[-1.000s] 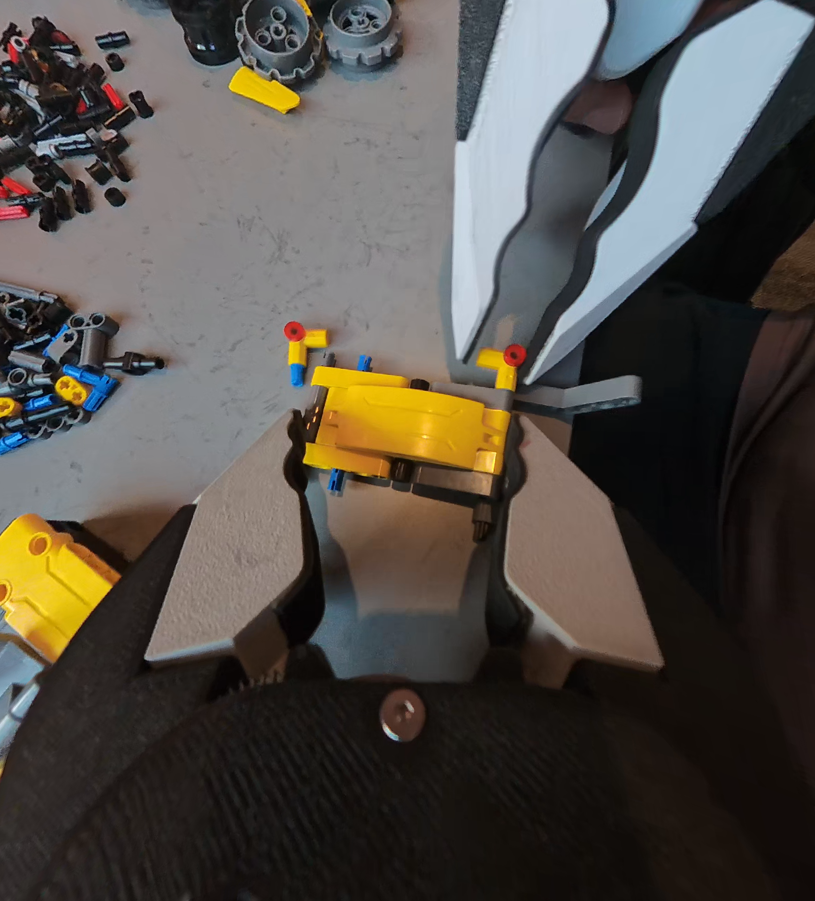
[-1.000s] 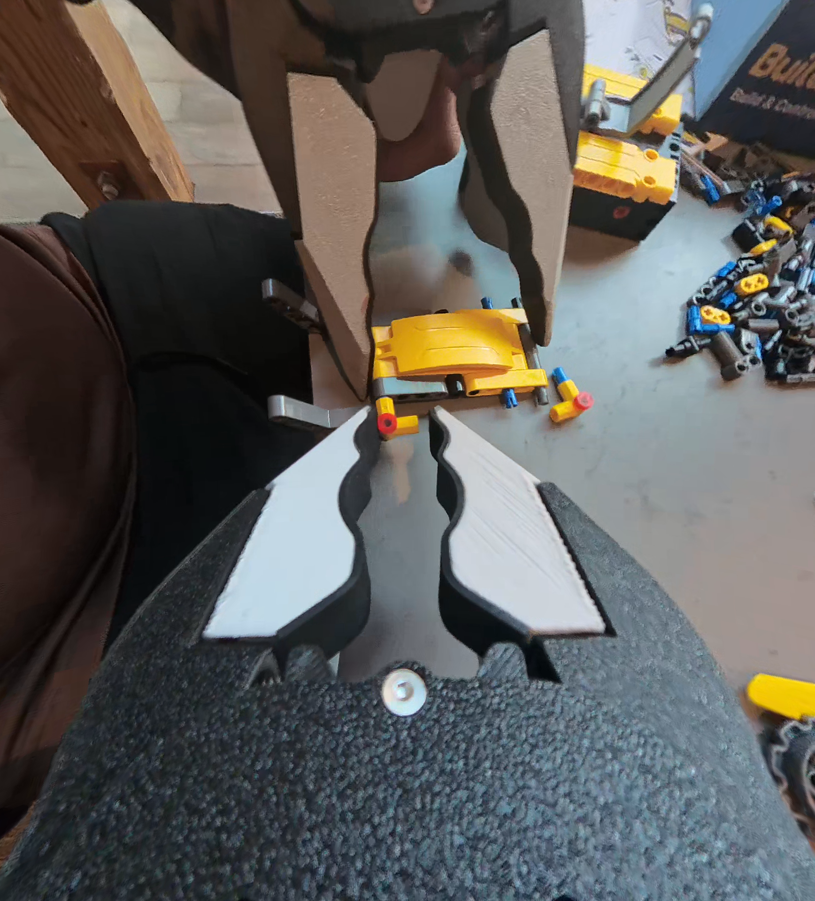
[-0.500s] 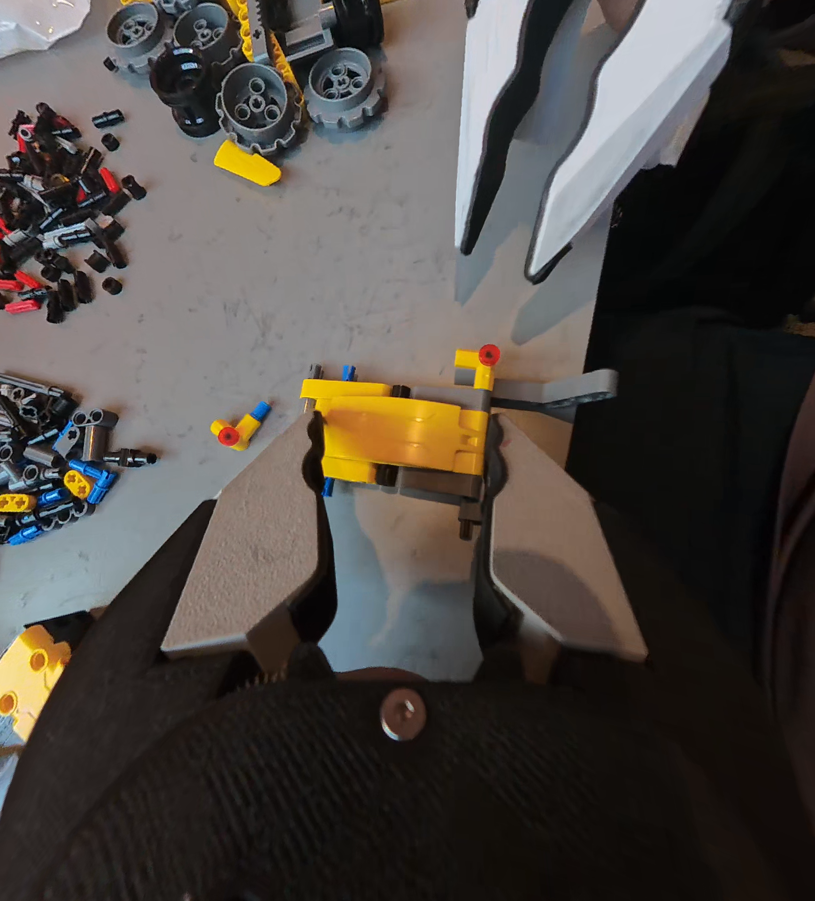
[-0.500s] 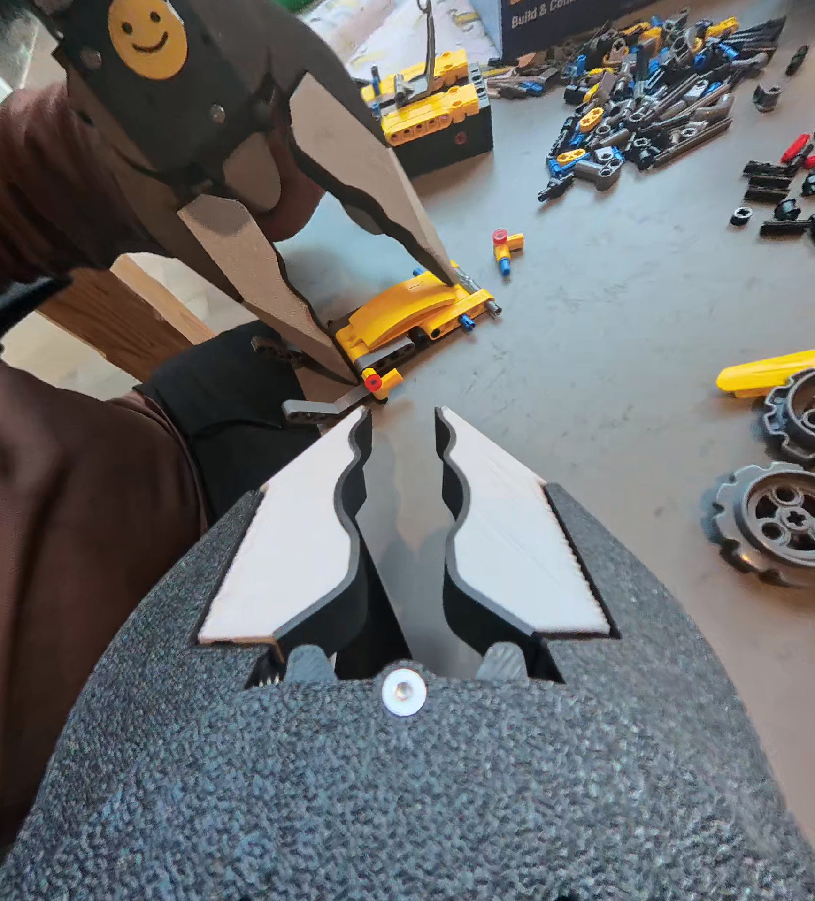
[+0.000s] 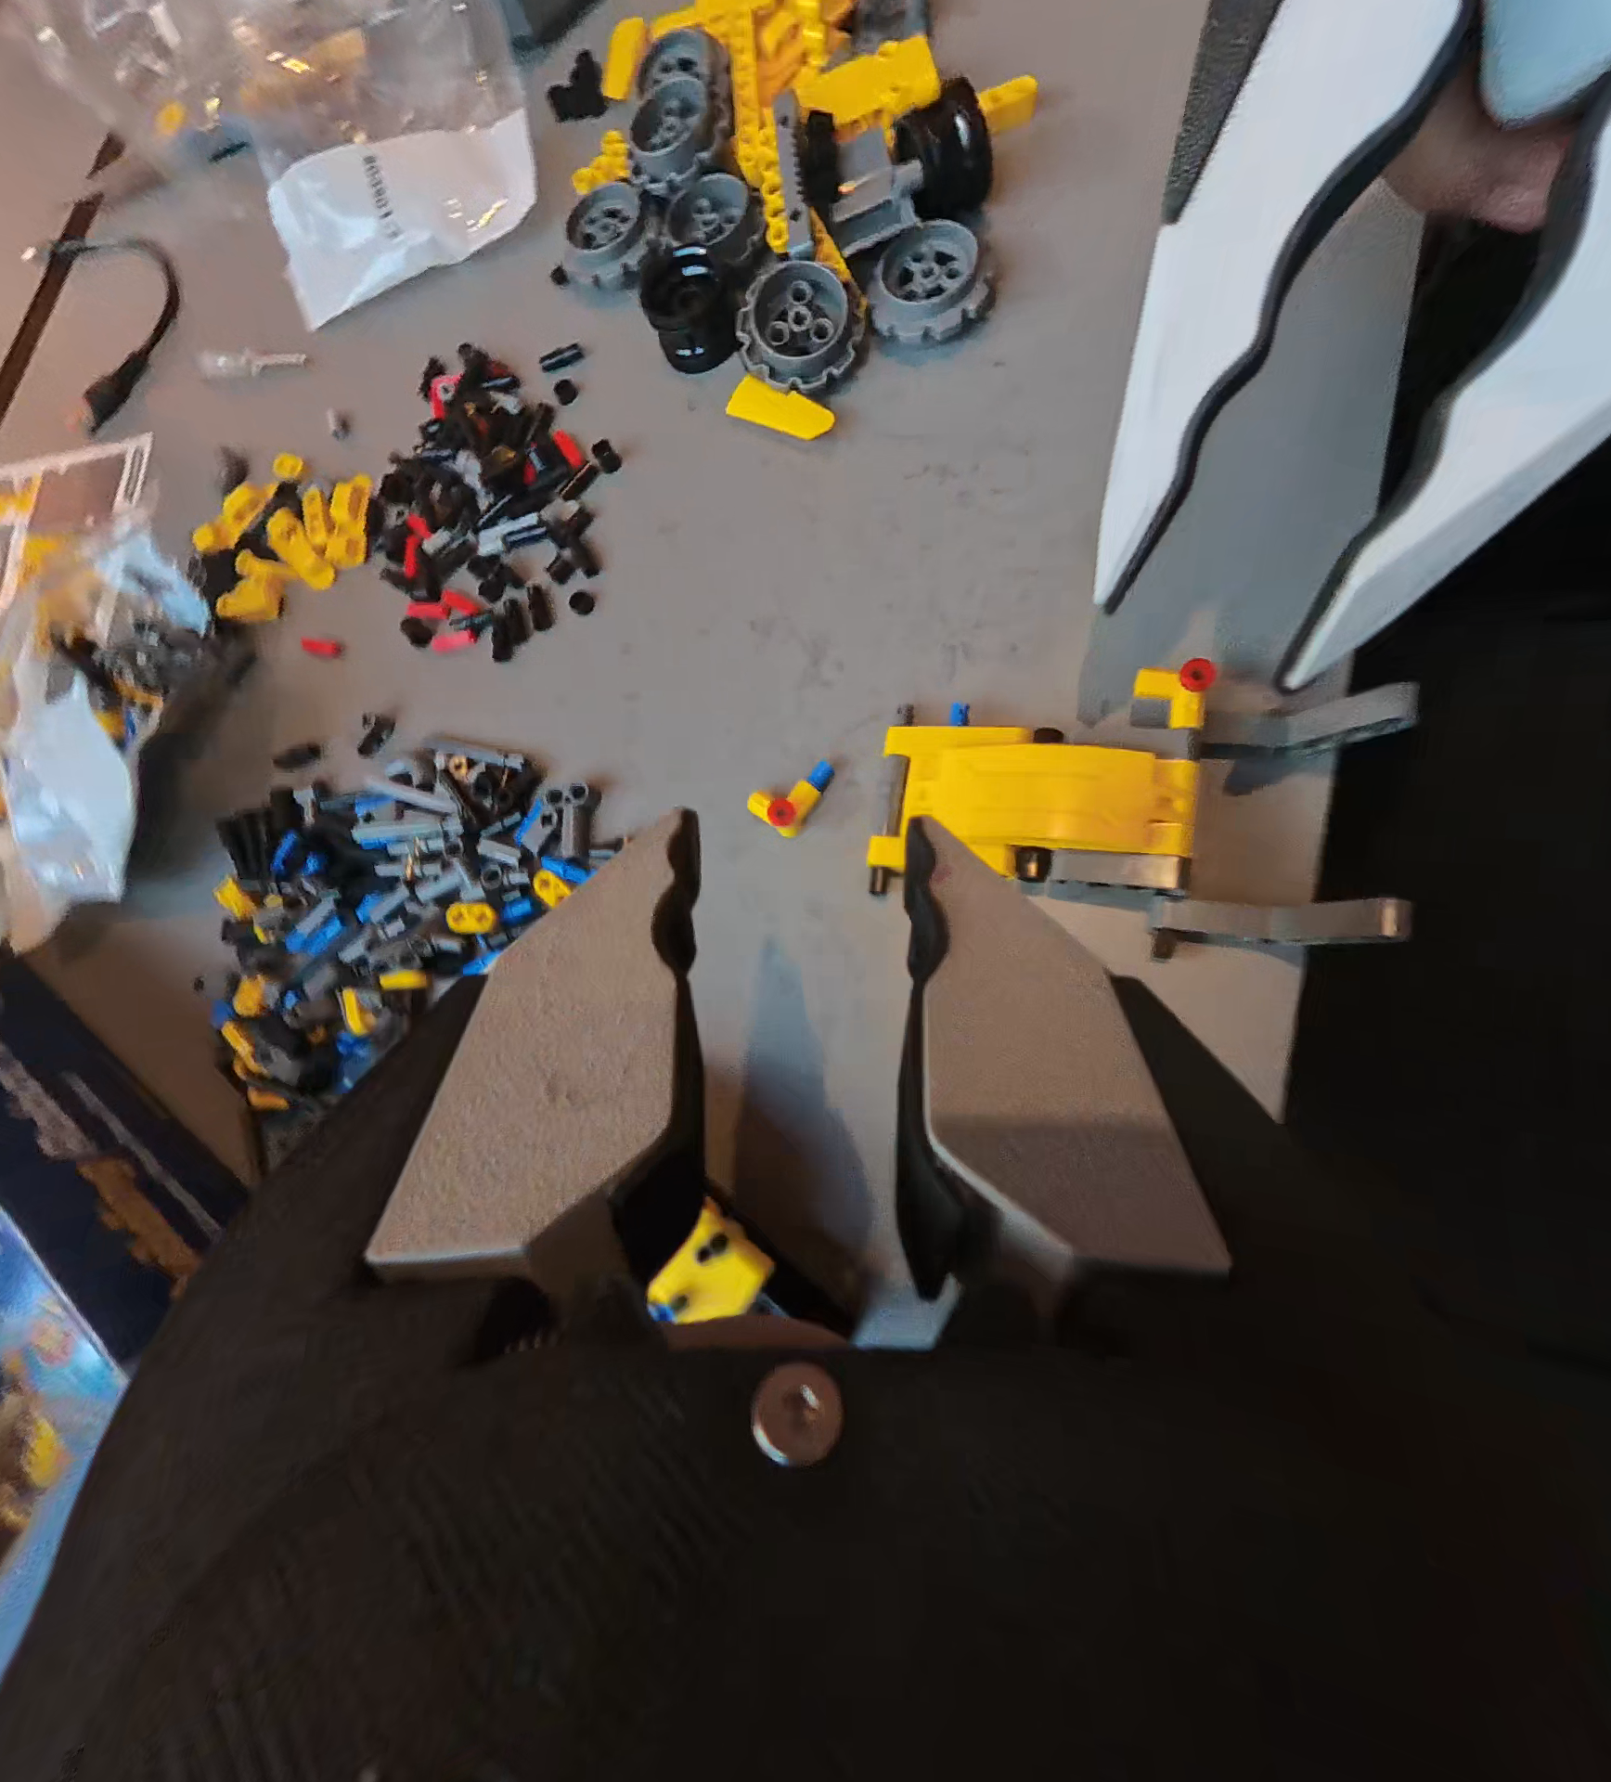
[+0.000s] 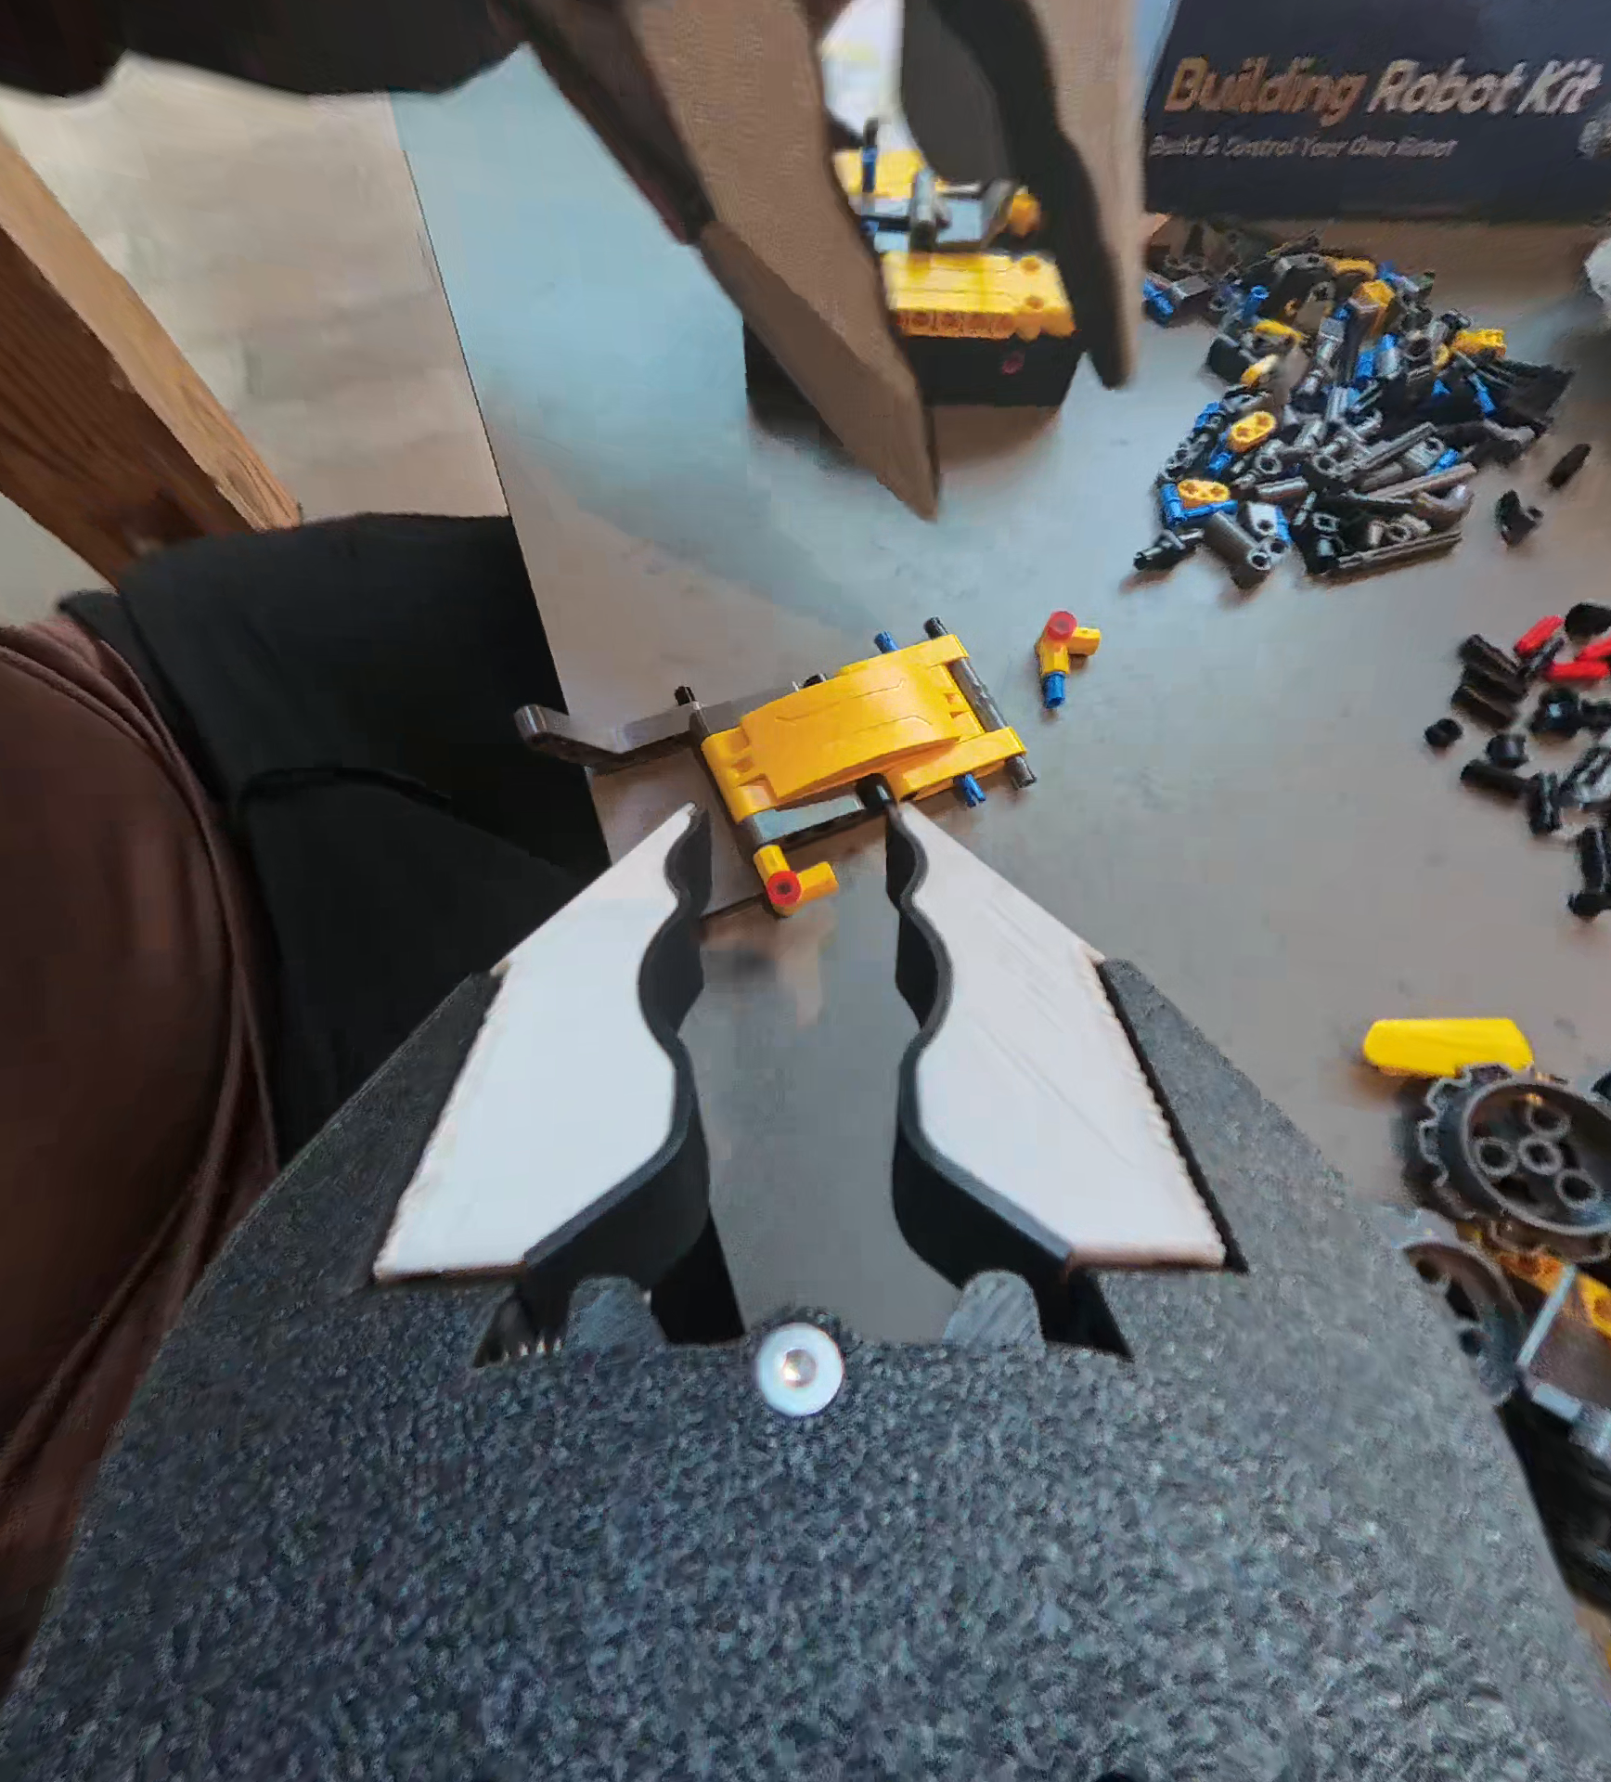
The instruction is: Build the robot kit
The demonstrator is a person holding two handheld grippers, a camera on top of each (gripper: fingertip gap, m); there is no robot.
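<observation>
Now the left gripper point(image 5: 797, 849), with grey-brown fingers, hangs open and empty over the grey tabletop point(image 5: 782, 598), its right fingertip just beside the yellow-and-grey brick assembly point(image 5: 1033, 800) lying near the table's near edge. Opposite, the white-fingered right gripper point(image 6: 792, 820) is also open and empty, its tips flanking the assembly's yellow elbow connector with a red pin point(image 6: 794, 882). A small loose yellow elbow piece point(image 5: 787, 802) lies just left of the assembly.

Grey table top point(image 5: 782, 598), scuffed, matte; edge nearest the person. Wooden beam point(image 6: 59, 337), slanted, beside the table. Pale floor point(image 6: 233, 251) beyond. Soft daylight, faint reflections on the surface.
</observation>
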